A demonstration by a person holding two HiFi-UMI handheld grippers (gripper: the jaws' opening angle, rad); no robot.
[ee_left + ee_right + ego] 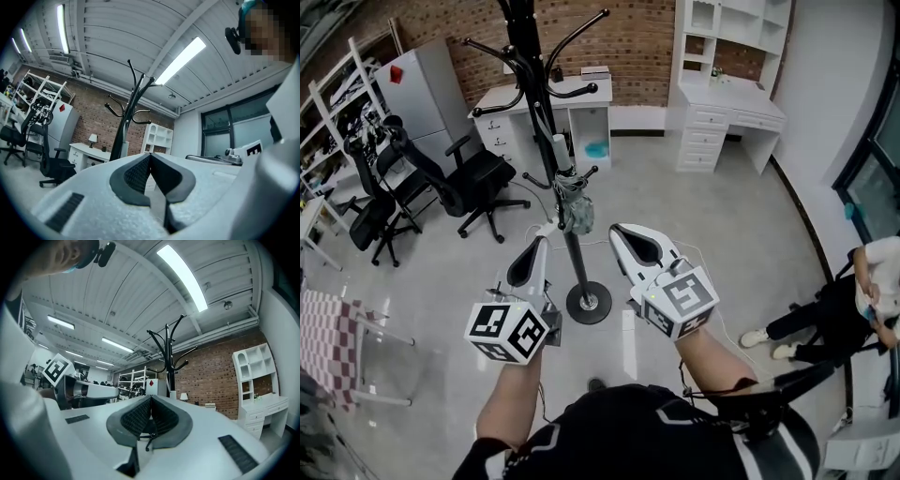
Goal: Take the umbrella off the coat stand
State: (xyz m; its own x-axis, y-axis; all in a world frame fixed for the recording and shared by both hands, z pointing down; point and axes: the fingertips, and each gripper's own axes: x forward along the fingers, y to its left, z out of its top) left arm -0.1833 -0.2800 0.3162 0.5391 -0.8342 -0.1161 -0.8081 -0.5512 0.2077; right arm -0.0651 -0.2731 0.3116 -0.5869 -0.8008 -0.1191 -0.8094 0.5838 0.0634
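A black coat stand [546, 122] rises from a round base [589, 303] on the grey floor. A folded grey-green umbrella [576, 212] with a pale handle hangs low on its pole. My left gripper [541, 242] sits just left of the pole and my right gripper [615, 229] just right of it, both short of the umbrella. Both are shut with nothing between the pads. The stand [132, 117] shows ahead past the closed left gripper [149, 155] in the left gripper view. In the right gripper view the stand [169, 357] rises beyond the closed right gripper [150, 398].
Two black office chairs [469, 178] stand left of the stand. A white desk [546, 98] is behind it, and a white shelf unit with drawers [727, 103] is at the back right. A person [848, 305] crouches at the right. A checkered table [328, 337] is near left.
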